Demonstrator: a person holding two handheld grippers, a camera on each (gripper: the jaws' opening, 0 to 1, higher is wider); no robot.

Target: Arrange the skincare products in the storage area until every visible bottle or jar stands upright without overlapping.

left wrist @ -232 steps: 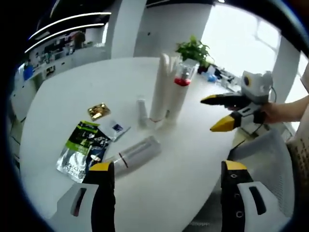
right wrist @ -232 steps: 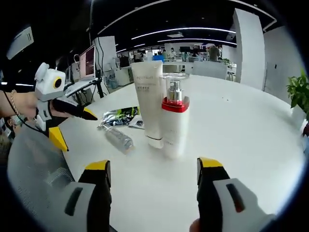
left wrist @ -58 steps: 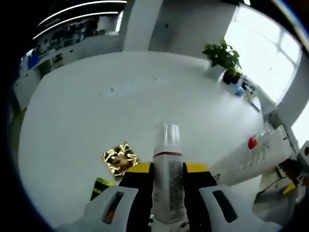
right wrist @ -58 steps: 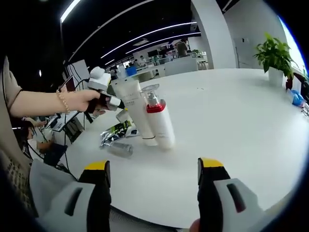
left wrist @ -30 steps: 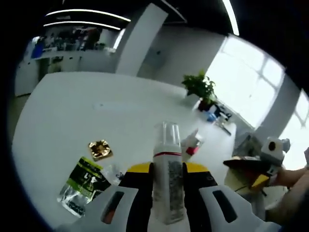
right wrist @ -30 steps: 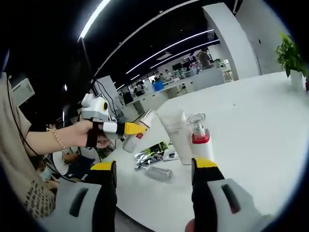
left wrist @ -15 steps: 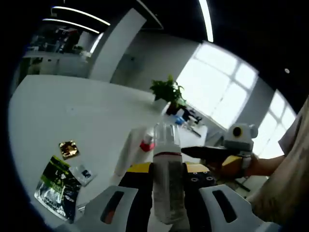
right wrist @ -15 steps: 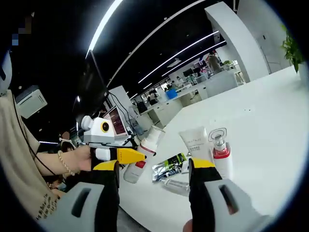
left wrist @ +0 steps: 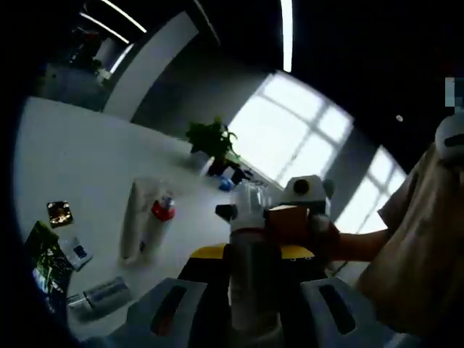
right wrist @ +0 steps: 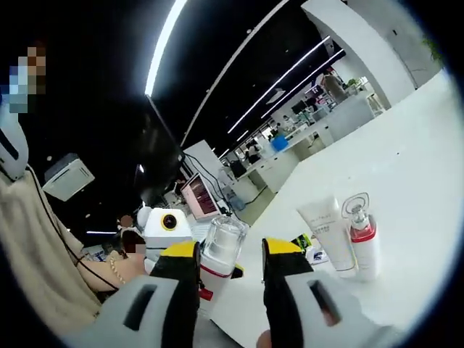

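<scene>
While the clear-capped bottle (left wrist: 251, 268) hangs in the air above the white surface (left wrist: 80, 167), it is clamped between the fingers of the left gripper (left wrist: 246, 255), and in the right gripper view its cap end (right wrist: 220, 254) sits between the fingers of the right gripper (right wrist: 230, 250), which look closed around it, though actual contact is hard to confirm (this reads as a handover in mid-air). Out on the surface the white tube (right wrist: 328, 233) and the red-collared pump bottle (right wrist: 363, 240) stand upright, just beside each other. A clear bottle (left wrist: 101, 296) lies on its side nearer the edge, close to the sachets (left wrist: 45, 257) and a gold packet (left wrist: 59, 213).

The risk, as I judge it, is the bottle slipping if one gripper lets go before the other has a firm hold on the smooth cap; it could drop and knock over the two standing items. The lying bottle is not yet set upright
</scene>
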